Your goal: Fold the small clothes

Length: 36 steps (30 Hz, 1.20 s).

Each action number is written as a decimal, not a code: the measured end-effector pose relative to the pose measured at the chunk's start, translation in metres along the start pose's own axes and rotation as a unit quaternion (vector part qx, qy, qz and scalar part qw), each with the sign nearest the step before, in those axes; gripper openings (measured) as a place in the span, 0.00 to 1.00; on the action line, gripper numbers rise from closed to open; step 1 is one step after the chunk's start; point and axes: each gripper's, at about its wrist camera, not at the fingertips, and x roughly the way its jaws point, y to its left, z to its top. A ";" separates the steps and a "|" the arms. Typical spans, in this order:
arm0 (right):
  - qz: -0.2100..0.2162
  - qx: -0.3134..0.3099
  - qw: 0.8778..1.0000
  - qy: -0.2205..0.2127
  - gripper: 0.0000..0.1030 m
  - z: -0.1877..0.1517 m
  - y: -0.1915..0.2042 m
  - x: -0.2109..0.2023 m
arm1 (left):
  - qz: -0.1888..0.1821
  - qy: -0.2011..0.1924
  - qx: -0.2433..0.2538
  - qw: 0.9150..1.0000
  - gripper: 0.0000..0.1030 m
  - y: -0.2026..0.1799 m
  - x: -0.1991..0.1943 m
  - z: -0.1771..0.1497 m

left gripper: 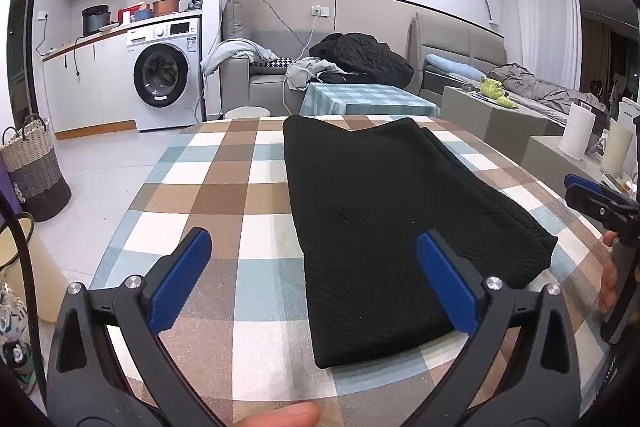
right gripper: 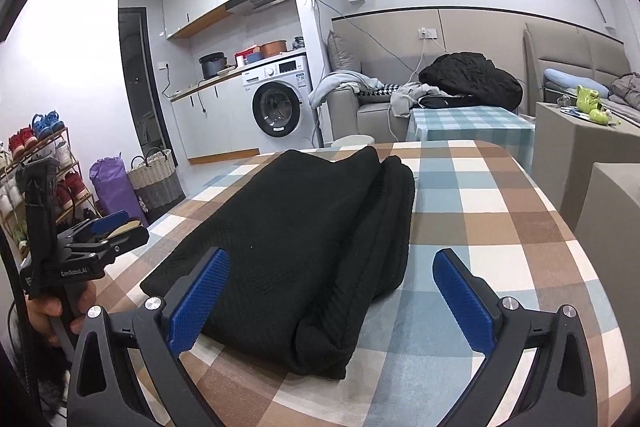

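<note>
A black knit garment point(left gripper: 384, 211) lies folded into a long rectangle on the table with the brown, blue and white checked cloth point(left gripper: 224, 187). My left gripper point(left gripper: 314, 243) is open just above the near end of the table, its right finger over the garment's near left part. My right gripper point(right gripper: 332, 259) is also open and straddles the garment's point(right gripper: 304, 227) near right corner, where the folded layers stack up. Neither holds any fabric. Each gripper shows at the edge of the other's view: the right gripper point(left gripper: 592, 195) and the left gripper point(right gripper: 108, 227), both held by a hand.
Beyond the table stand a small table with a blue checked cloth point(left gripper: 368, 99), a sofa piled with clothes point(left gripper: 352, 55), and a washing machine point(left gripper: 164, 79). A woven basket point(left gripper: 32, 163) and a shoe rack point(right gripper: 36, 163) are on the left, grey blocks point(right gripper: 580, 147) on the right.
</note>
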 end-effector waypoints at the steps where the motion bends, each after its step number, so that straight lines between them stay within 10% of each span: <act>1: 0.001 0.000 1.000 -0.002 1.00 0.000 0.000 0.000 | -0.002 0.000 0.001 1.000 0.99 0.000 0.000 0.000; 36: 0.001 -0.033 0.999 -0.019 1.00 -0.003 0.011 -0.007 | -0.008 -0.003 0.004 1.000 0.99 0.000 0.000 -0.001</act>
